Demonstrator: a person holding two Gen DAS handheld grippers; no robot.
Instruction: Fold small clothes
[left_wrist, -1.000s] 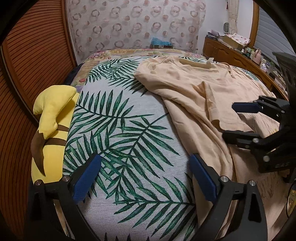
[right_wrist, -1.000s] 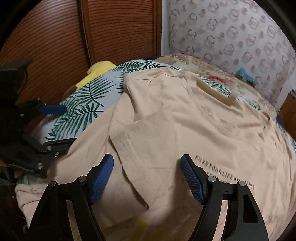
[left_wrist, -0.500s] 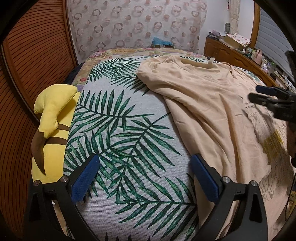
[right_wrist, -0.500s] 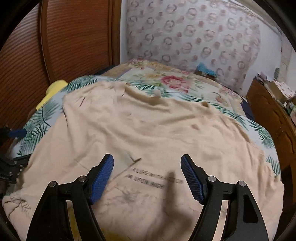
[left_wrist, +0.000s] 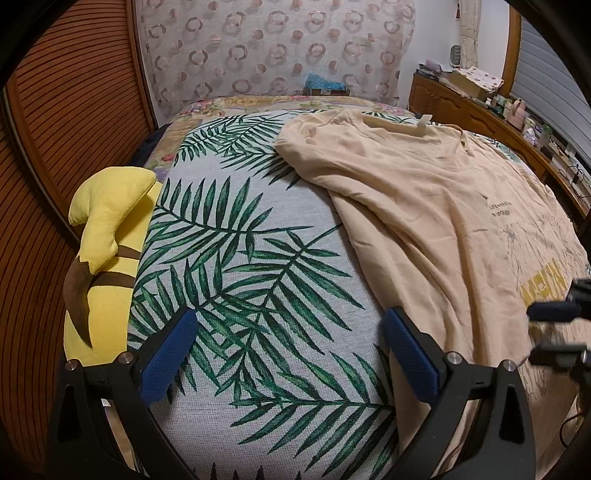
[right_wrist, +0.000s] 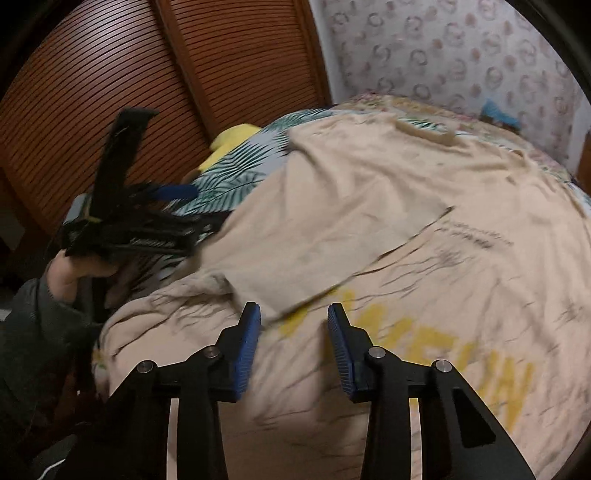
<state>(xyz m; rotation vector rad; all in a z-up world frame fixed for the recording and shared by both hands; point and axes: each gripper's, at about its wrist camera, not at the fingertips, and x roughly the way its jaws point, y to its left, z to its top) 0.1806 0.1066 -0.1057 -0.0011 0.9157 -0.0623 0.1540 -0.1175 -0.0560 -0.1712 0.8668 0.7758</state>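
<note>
Beige T-shirt (right_wrist: 369, 206) flat on bed | right gripper (right_wrist: 293, 332) closing, empty; left gripper (left_wrist: 284, 354) wide

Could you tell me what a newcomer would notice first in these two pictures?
Probably the big beige T-shirt spread over the right half of the bed, printed side up with yellow lettering near its hem. Next, the green palm-leaf cover it lies on, and the yellow plush toy at the bed's left edge against the slatted wooden doors. The right gripper hangs over the lettering with jaws apart, having just narrowed, nothing between them.
</note>
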